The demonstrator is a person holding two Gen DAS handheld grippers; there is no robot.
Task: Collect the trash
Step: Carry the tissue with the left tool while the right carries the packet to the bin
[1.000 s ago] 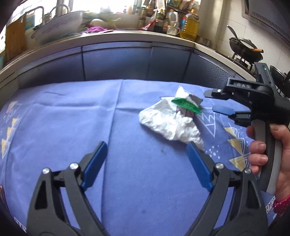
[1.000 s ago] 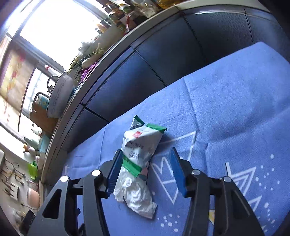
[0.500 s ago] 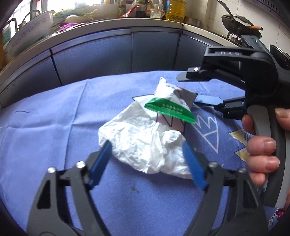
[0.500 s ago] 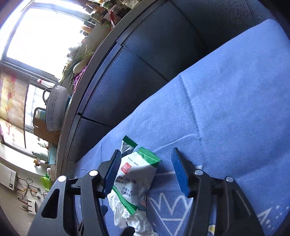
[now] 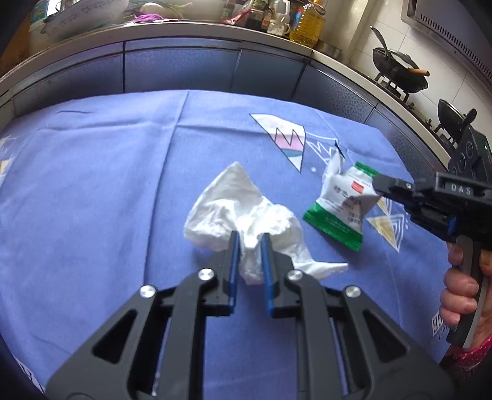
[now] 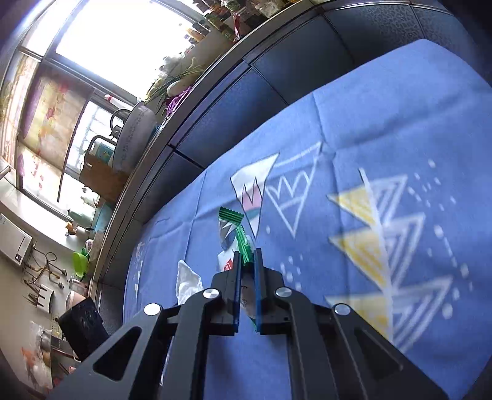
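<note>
A crumpled white tissue (image 5: 243, 212) lies on the blue tablecloth (image 5: 92, 190). My left gripper (image 5: 249, 243) is shut on the tissue's near end. A white and green snack wrapper (image 5: 341, 203) is pinched at its right edge by my right gripper (image 5: 379, 187) and looks lifted off the cloth. In the right wrist view my right gripper (image 6: 247, 258) is shut on the wrapper (image 6: 233, 227), which sticks out past the fingertips. The tissue (image 6: 187, 281) shows to its left.
Dark cabinet fronts (image 5: 184, 67) rise behind the cloth, under a counter crowded with bottles (image 5: 307, 21) and a bowl (image 5: 83, 12). Woks (image 5: 399, 77) sit on a stove at the far right. A hand (image 5: 461, 283) holds the right gripper's handle.
Both grippers closed: the left on the tissue, the right on the wrapper. The wrapper has been pulled off the tissue to the right and raised.
</note>
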